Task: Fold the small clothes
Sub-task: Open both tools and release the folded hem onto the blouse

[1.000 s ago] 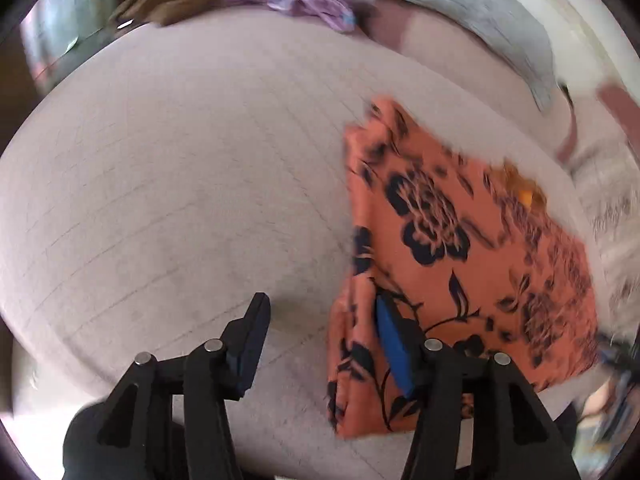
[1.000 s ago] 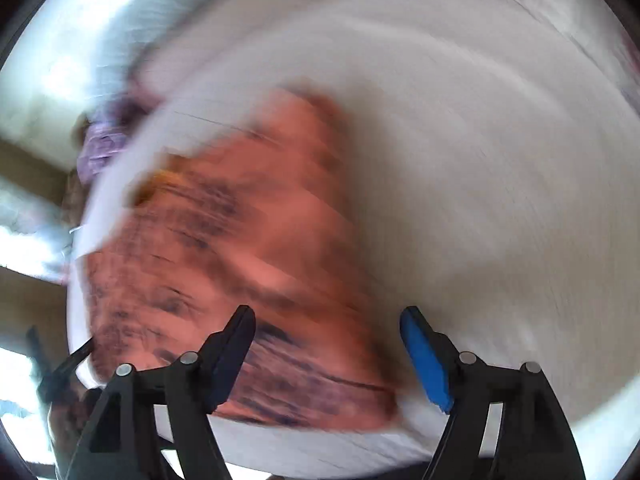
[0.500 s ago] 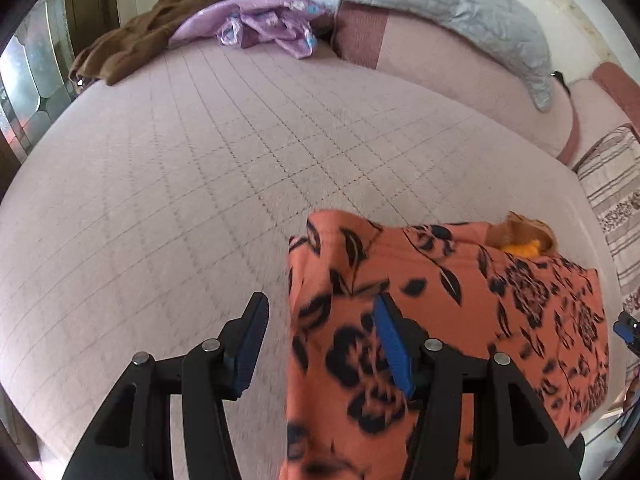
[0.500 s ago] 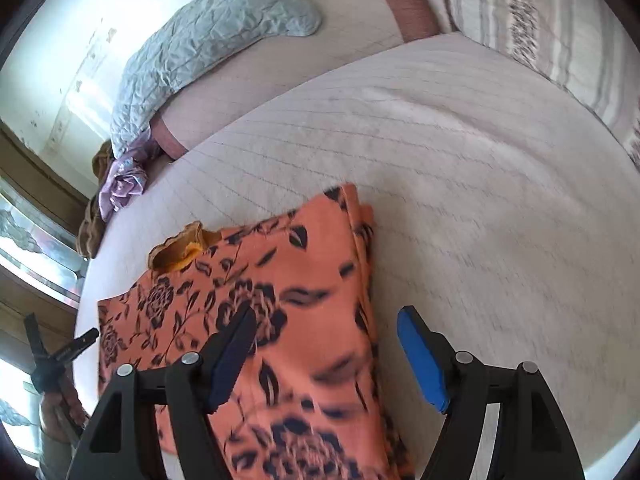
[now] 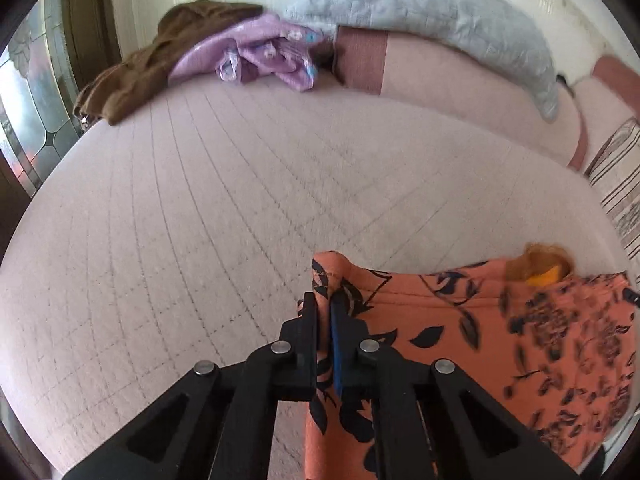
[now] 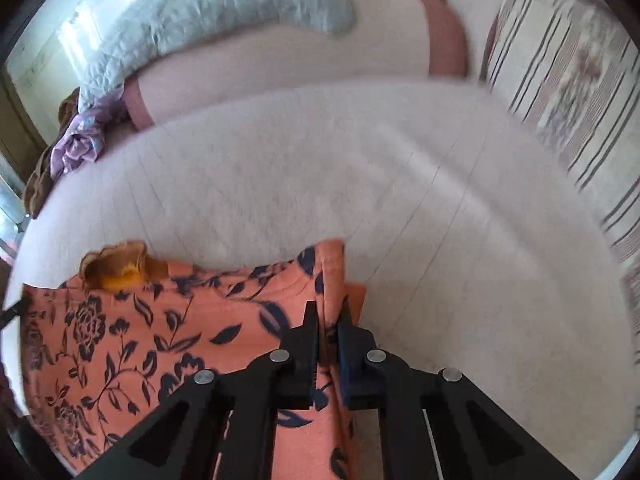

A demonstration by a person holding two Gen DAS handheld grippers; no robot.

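Note:
An orange garment with a dark floral print (image 5: 460, 332) lies on the pale quilted bed, near its front edge. My left gripper (image 5: 323, 304) is shut on the garment's left corner, with cloth pinched between the jaws. My right gripper (image 6: 329, 312) is shut on the garment's right corner (image 6: 332, 268). The garment (image 6: 160, 332) spreads leftward in the right wrist view. A yellow-brown collar part (image 6: 120, 268) sticks out at its far edge and also shows in the left wrist view (image 5: 540, 264).
The quilted bed cover (image 5: 220, 220) stretches ahead. At the back lie a brown cloth (image 5: 160, 52), a purple cloth (image 5: 260, 56), a grey quilted blanket (image 5: 440, 12) and pink bolsters (image 5: 460, 76). A striped pillow (image 6: 568, 80) is at the right.
Both grippers were open half a second ago, hovering over the garment's two corners. Both have since closed on those corners.

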